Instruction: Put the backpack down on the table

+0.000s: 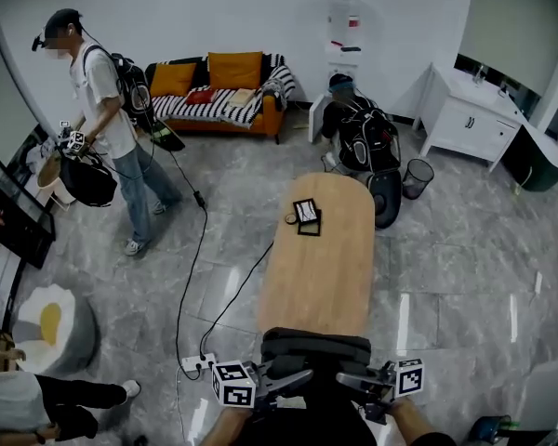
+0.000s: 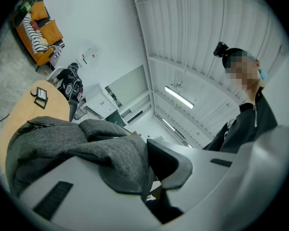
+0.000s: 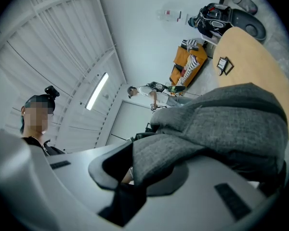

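- While you grip it from both sides, the grey backpack (image 1: 316, 347) sits at bottom centre of the head view, at the near end of the wooden table (image 1: 321, 268). Whether it rests on the top is unclear.
- Your left gripper (image 2: 147, 170) is clamped on a fold of its grey fabric.
- Your right gripper (image 3: 137, 170) pinches another fold, with fabric between both pads.
- Far half of the table: a small black-framed card (image 1: 307, 214).
- Beyond the far end: a black bag (image 1: 367, 137), with a bin (image 1: 417, 177) just beside it.
- Upper left: a standing person (image 1: 102, 100). An orange sofa (image 1: 219, 86) stands against the wall.
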`<state>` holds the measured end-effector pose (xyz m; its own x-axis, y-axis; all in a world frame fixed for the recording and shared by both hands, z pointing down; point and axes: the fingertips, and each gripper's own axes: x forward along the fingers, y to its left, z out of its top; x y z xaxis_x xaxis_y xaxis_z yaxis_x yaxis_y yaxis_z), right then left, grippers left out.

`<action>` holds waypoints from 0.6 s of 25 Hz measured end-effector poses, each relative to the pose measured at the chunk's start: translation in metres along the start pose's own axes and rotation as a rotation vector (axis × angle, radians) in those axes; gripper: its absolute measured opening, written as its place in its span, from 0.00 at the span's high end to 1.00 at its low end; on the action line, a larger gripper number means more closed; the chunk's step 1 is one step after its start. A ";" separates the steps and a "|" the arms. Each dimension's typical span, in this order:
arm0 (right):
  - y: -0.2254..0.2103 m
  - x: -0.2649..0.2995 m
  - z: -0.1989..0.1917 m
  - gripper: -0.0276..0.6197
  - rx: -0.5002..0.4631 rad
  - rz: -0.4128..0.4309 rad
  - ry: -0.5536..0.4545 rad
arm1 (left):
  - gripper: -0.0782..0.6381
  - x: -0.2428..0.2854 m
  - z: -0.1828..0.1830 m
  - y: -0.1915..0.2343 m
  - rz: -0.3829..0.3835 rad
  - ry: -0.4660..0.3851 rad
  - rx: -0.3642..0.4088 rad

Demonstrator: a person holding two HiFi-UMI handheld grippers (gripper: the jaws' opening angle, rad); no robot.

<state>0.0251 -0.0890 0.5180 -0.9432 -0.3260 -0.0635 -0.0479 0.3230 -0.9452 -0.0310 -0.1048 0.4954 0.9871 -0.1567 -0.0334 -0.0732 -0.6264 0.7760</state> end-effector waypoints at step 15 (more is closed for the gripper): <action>-0.067 0.014 0.180 0.81 0.019 0.009 0.036 | 0.82 0.075 0.124 0.117 0.030 0.012 -0.018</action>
<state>0.0741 -0.2748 0.5231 -0.9547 -0.2913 -0.0608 -0.0335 0.3083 -0.9507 0.0163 -0.2847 0.5055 0.9861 -0.1660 -0.0025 -0.1004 -0.6081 0.7875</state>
